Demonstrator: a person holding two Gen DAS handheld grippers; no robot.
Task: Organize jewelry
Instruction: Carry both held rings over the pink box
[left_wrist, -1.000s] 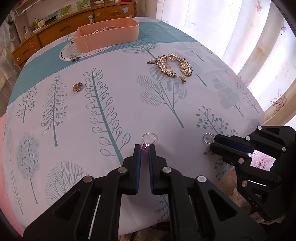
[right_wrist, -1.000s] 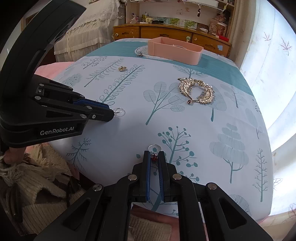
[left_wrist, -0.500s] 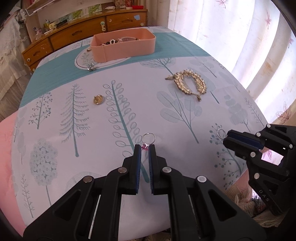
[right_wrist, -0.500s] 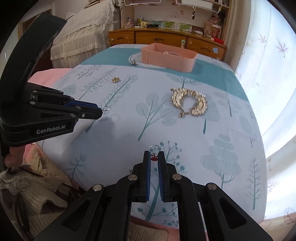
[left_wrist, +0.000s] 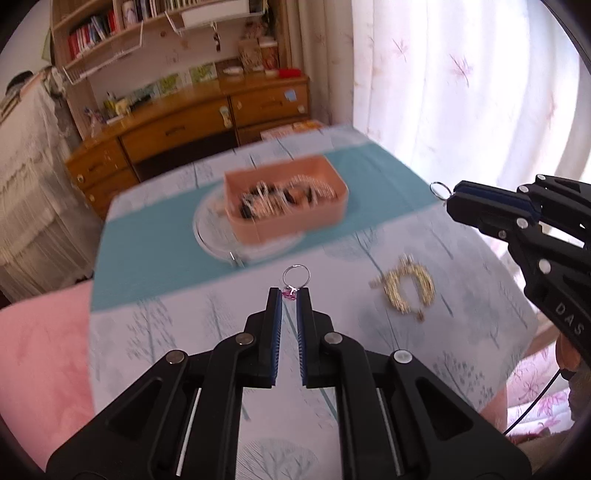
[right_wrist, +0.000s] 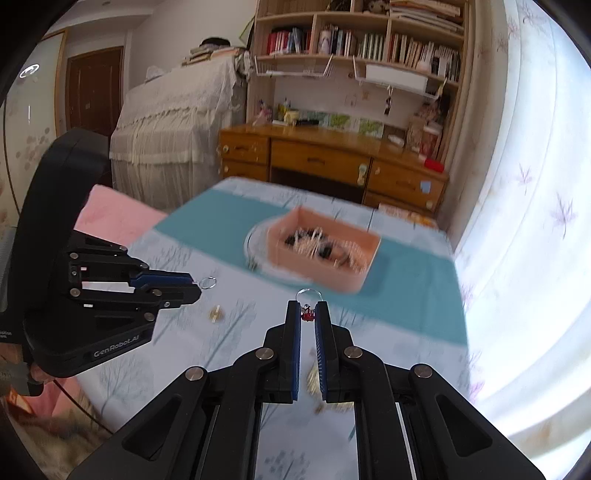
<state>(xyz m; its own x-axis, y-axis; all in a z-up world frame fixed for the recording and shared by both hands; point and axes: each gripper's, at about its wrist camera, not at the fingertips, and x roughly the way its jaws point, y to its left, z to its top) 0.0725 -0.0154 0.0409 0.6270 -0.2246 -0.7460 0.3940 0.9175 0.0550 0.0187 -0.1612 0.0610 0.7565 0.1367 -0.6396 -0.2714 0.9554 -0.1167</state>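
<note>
My left gripper (left_wrist: 289, 295) is shut on a silver ring with a pink stone (left_wrist: 288, 293), held in the air above the tree-print tablecloth (left_wrist: 184, 317). My right gripper (right_wrist: 307, 308) is shut on a silver ring with a red stone (right_wrist: 307, 314), also lifted off the cloth. Each gripper shows in the other's view, the right gripper (left_wrist: 451, 201) at the right edge and the left gripper (right_wrist: 195, 287) at the left. Ahead stands a pink box (left_wrist: 286, 206) (right_wrist: 321, 254) holding several pieces of jewelry, blurred.
A gold hair comb (left_wrist: 408, 288) lies on the cloth to the right. A small gold piece (right_wrist: 215, 314) lies nearer the left. The box sits on a glass plate (left_wrist: 207, 229). A wooden dresser (right_wrist: 317, 155) and curtains (right_wrist: 517, 184) stand beyond the table.
Both grippers have risen off the cloth with their rings and moved toward the pink box. The views now tilt up and show the dresser and shelves.
</note>
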